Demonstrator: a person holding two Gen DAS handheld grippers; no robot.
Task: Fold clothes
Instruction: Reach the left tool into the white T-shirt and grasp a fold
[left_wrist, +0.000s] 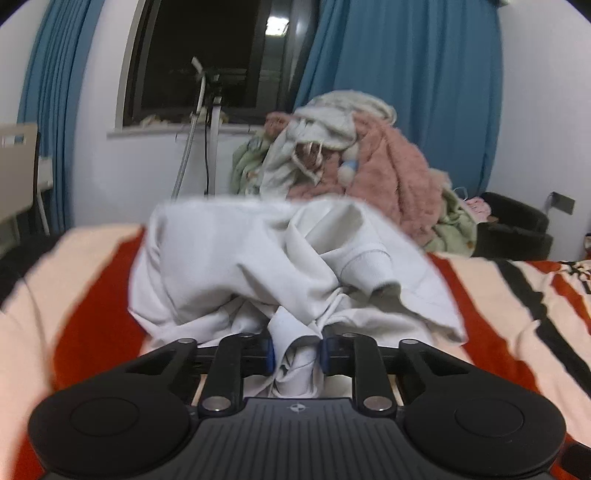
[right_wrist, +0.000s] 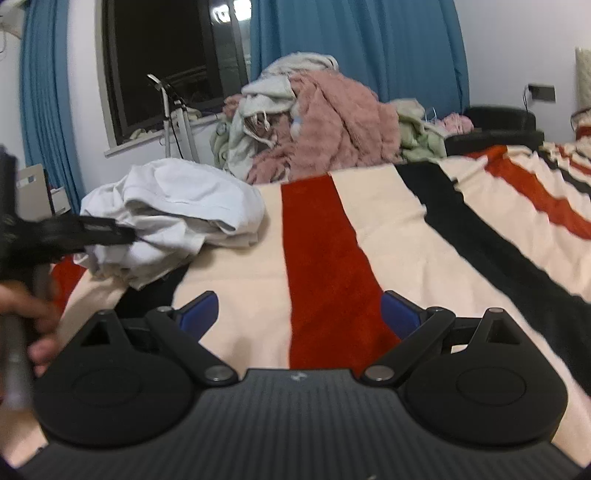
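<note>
A crumpled white garment (left_wrist: 258, 266) lies bunched on the striped bedspread (left_wrist: 498, 325). My left gripper (left_wrist: 295, 352) is shut on a fold of its fabric, which is pinched between the blue pads. In the right wrist view the same white garment (right_wrist: 173, 214) sits in a heap at the left, with the left gripper (right_wrist: 107, 230) reaching into it and a hand (right_wrist: 33, 325) holding its handle. My right gripper (right_wrist: 299, 314) hovers open over the bedspread (right_wrist: 388, 240), to the right of the garment, with nothing between its fingers.
A pile of pink, white and green laundry (right_wrist: 314, 122) lies at the far side of the bed. Behind it are blue curtains (right_wrist: 351, 48), a dark window (right_wrist: 166, 62) and a white stand (right_wrist: 177, 122). A black chair (right_wrist: 495, 125) stands at the right.
</note>
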